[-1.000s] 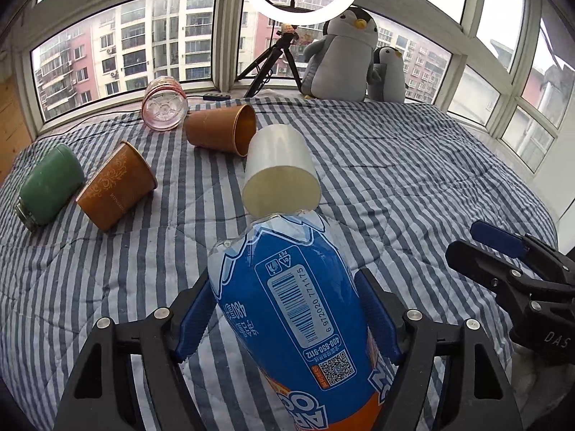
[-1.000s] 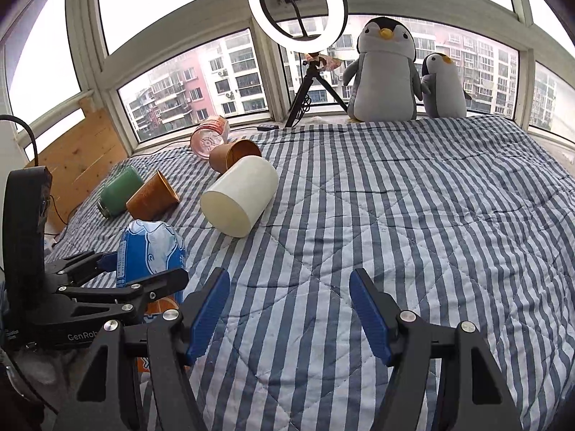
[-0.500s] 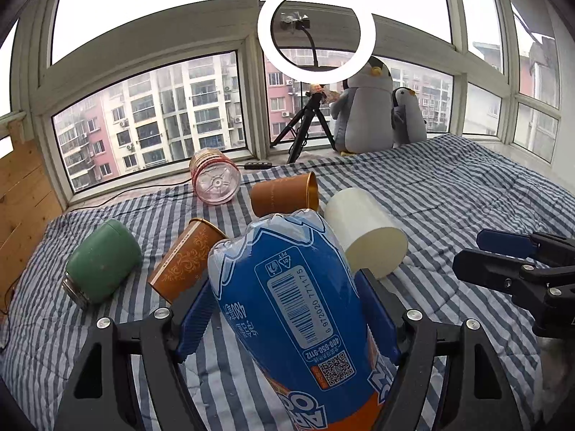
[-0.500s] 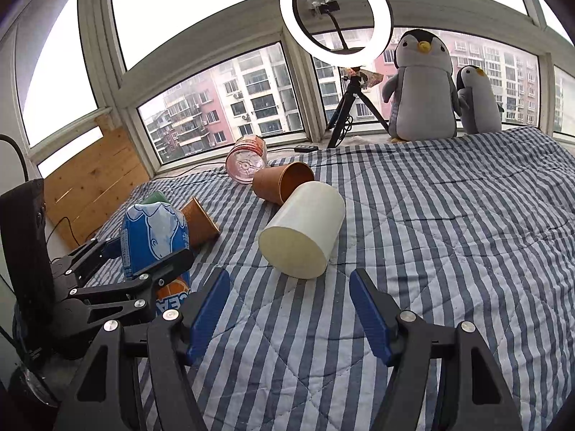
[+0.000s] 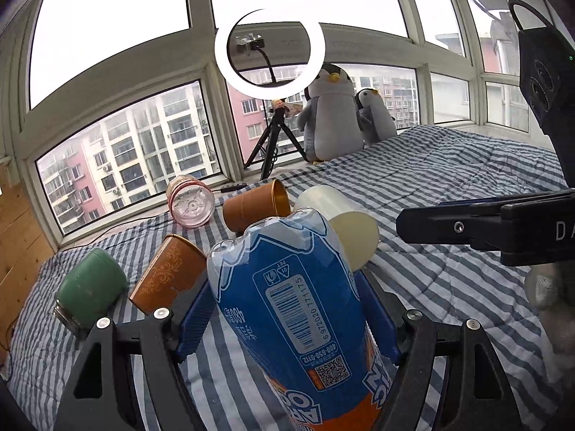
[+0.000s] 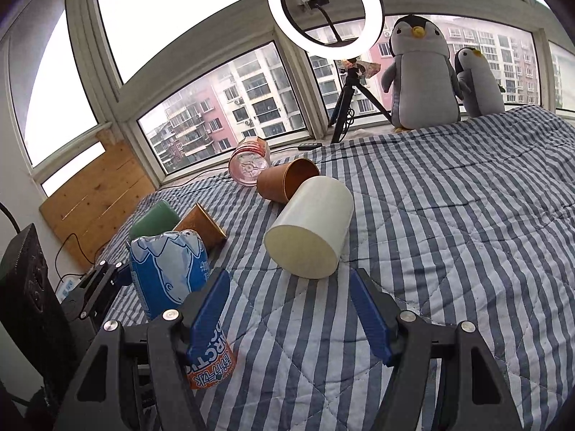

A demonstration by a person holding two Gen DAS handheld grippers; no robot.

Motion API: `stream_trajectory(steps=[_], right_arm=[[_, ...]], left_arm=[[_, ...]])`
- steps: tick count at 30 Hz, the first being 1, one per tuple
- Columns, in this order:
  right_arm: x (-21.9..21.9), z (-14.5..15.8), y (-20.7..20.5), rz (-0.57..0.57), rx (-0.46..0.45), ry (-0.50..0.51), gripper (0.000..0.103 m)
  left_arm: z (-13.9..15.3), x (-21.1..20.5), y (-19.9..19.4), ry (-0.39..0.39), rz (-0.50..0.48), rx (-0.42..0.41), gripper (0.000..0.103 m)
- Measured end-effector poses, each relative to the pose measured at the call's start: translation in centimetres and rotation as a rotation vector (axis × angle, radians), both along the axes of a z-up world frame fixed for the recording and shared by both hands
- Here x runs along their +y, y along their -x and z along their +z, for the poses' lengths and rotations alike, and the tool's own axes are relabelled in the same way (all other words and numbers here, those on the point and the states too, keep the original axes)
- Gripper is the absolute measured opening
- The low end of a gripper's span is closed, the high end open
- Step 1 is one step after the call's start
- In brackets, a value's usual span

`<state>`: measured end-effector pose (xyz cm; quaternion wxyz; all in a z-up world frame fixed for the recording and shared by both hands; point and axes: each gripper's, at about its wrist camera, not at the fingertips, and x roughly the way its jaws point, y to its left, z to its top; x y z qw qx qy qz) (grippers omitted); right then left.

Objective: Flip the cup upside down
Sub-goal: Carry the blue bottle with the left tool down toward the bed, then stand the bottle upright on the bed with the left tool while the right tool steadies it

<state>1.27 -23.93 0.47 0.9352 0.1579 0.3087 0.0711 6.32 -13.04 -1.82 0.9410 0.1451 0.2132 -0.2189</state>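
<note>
My left gripper point(image 5: 287, 318) is shut on a blue-and-orange labelled plastic bottle point(image 5: 287, 305), whose rounded end points away from me over the bed. In the right wrist view the bottle point(image 6: 167, 280) stands nearly upright at the left, clamped in the left gripper point(image 6: 100, 287). A cream cup point(image 6: 309, 226) lies on its side on the striped bedspread point(image 6: 449, 251), flat end toward my right gripper point(image 6: 289, 285). That gripper is open with nothing between its fingers, just short of the cup. The left wrist view shows the right gripper point(image 5: 467, 222) side-on at the right.
Lying on their sides behind are a brown cup point(image 6: 287, 179), a pink clear cup point(image 6: 249, 165), a patterned orange cup point(image 6: 201, 224) and a green cup point(image 6: 154, 217). Two plush penguins point(image 6: 420, 79) and a ring light on a tripod point(image 6: 345, 107) stand by the windows.
The left gripper has tilted up with the bottle still in it. The right gripper has come closer to the cream cup and now sits higher in the left wrist view.
</note>
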Motion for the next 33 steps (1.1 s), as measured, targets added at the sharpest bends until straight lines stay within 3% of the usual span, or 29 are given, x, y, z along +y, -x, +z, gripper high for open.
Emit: stream_trajectory(steps=[4,9,13,14,15,18,22,25,33], right_arm=[[0.2,1.0,0.1,0.01,-0.026,-0.018,0.066],[1.6,2.9,-1.8,0.049,-0.022,-0.046,0.066],[2.5,2.3,-5.7,0.108,0.125,-0.136,0.063],[2.6,1.8,-6.3,0.125,0.157,-0.162,0.06],[2.8,1.4,-6.8,0.147,0.186,-0.187,0.051],[2.7,0.9,-6.5,0.165,0.203,-0.255,0.046],[3.2,1.4,-5.4,0.178,0.182,-0.236,0.044],[4.1,2.0,-4.2,0.184,0.152,-0.192,0.044],[5.6,2.8,-0.7,0.174,0.053,-0.072,0.044]], left_arm=[[-0.4,-0.4,0.4,-0.022,-0.049,0.033,0.077],[-0.7,-1.1,1.3,-0.059,-0.056,-0.003,0.076],[-0.7,-0.9,1.6,-0.055,-0.058,-0.006,0.076],[-0.7,-0.9,1.7,-0.057,-0.058,-0.005,0.076],[-0.7,-0.8,1.8,-0.054,-0.06,-0.006,0.076],[-0.7,-0.8,2.0,-0.059,-0.065,-0.006,0.076],[-0.7,-1.0,2.6,-0.098,-0.083,-0.005,0.078],[-0.6,-0.6,3.5,-0.112,-0.105,0.007,0.088],[0.2,2.8,6.6,-0.037,-0.089,0.069,0.096]])
